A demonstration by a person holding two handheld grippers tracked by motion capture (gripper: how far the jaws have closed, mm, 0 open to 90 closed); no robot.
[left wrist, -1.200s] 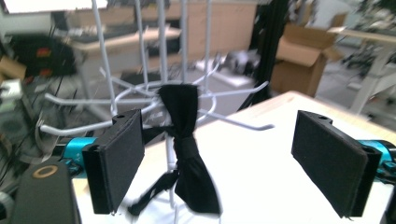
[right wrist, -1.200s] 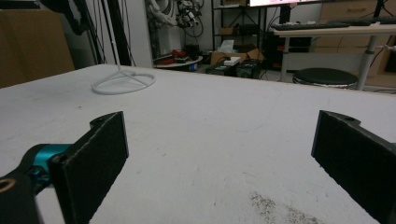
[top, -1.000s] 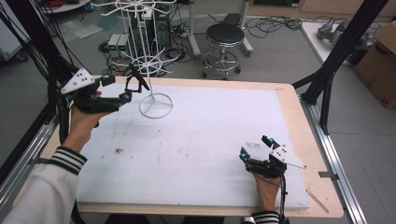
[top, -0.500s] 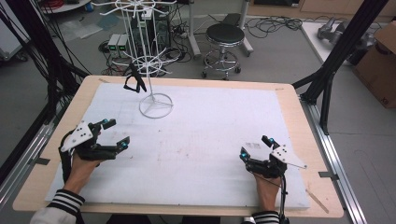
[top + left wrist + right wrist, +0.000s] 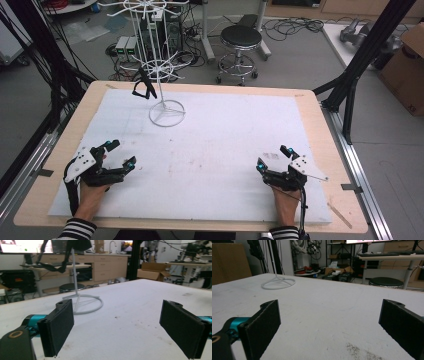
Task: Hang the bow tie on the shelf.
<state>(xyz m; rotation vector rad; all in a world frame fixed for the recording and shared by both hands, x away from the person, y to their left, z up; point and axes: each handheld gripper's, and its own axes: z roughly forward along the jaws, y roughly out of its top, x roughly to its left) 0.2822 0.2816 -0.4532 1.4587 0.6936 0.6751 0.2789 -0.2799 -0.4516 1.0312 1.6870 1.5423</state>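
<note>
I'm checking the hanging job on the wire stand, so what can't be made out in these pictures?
- Black item on the white wire stand: too small in the high view to identify or see how it hooks on.
- Same item in the left gripper view: cut off by the top edge.
- Stand in the right gripper view: upper part cut off, base ring visible.

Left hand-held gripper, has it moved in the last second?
Yes. The left hand-held gripper was up beside the white wire stand at the far-left of the table; now it rests at the near-left edge, well away from the stand, jaws open and empty.
</note>
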